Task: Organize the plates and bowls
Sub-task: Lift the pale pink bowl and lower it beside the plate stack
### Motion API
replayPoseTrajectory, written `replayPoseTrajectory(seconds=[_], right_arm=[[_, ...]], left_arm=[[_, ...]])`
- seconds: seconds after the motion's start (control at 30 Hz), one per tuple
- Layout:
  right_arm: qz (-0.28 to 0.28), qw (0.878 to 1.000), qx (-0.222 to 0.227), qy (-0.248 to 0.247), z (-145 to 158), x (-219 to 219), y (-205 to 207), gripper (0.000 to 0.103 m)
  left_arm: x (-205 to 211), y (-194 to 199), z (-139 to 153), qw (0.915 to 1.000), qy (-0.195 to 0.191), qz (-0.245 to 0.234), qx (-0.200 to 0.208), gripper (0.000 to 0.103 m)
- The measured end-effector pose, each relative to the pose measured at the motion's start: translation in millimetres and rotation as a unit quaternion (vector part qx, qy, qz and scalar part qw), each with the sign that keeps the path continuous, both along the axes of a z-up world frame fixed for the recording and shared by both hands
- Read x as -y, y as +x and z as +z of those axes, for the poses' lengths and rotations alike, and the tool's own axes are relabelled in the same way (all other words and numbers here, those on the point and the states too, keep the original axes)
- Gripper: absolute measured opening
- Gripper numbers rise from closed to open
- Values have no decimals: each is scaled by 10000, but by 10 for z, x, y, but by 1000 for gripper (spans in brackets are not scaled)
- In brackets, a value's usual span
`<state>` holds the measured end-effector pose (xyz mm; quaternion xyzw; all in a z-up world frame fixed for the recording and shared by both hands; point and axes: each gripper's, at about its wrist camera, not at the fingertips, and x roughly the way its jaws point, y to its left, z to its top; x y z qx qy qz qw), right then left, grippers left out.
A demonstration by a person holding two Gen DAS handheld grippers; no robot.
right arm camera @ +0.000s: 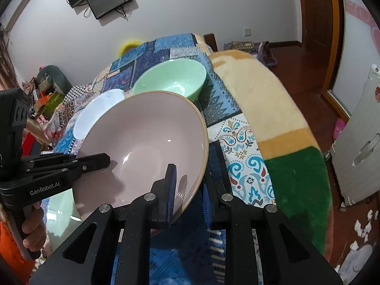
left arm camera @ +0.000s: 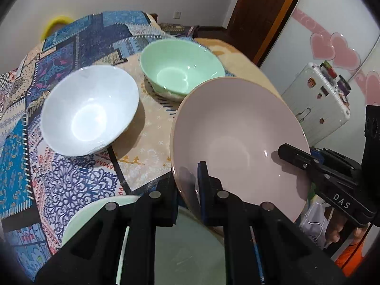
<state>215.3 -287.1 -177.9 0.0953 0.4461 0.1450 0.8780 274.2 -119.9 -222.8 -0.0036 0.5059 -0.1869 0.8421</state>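
1. Pink bowl (left arm camera: 237, 140) gripped at two spots on its rim, tilted, above the patterned tablecloth (left arm camera: 71, 178).
2. Left gripper (left arm camera: 190, 190) clenched on the near rim of the pink bowl, one blue-padded finger inside, the other outside; seen from the right wrist view (right arm camera: 95, 162) as a black finger lying on the bowl's inner wall at its left side.
3. Right gripper (right arm camera: 190, 190) clenched on the near-right rim of the pink bowl (right arm camera: 142, 142), blue pad inside, other finger outside; in the left wrist view (left arm camera: 295, 156) reaching in over the bowl's right edge.
4. Pale green plate (left arm camera: 185, 237) directly under the left gripper, partly hidden by its black frame and by the pink bowl; green patch (right arm camera: 59, 213) of it also visible in the right view.
5. White bowl (left arm camera: 90, 109) upright on the cloth, left of the pink bowl, apart from it; mostly hidden behind the pink bowl in the right view (right arm camera: 99, 111).
6. Green bowl (left arm camera: 180, 68) upright, beyond both, near the far side; rim of pink bowl overlaps its lower edge in the right view (right arm camera: 171, 78).
7. White suitcase (left arm camera: 318, 104) with stickers off the table's right side.
8. Hand (right arm camera: 33, 228) on the left gripper's handle, orange sleeve (right arm camera: 14, 249) beside it.
9. Yellow-and-green plush blanket (right arm camera: 273, 123) right of the cloth.
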Motion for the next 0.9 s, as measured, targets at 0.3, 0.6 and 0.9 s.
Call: replayPoseTrajectory(seconds=[0.3,0.6,0.9], right_arm=[[142,9994,307,-46,273,-194,-99,18],[387,9983,428,-47,365,-536,-176,18],[753,9961,452,-12,384,-1004,-216,18]], left_arm=[[-246,-264,354,9995,-63,154,286,13],[-647,-527,510,9984,-85,378,407,13],[-1191,-764,582,9959,-124,742,509,14]])
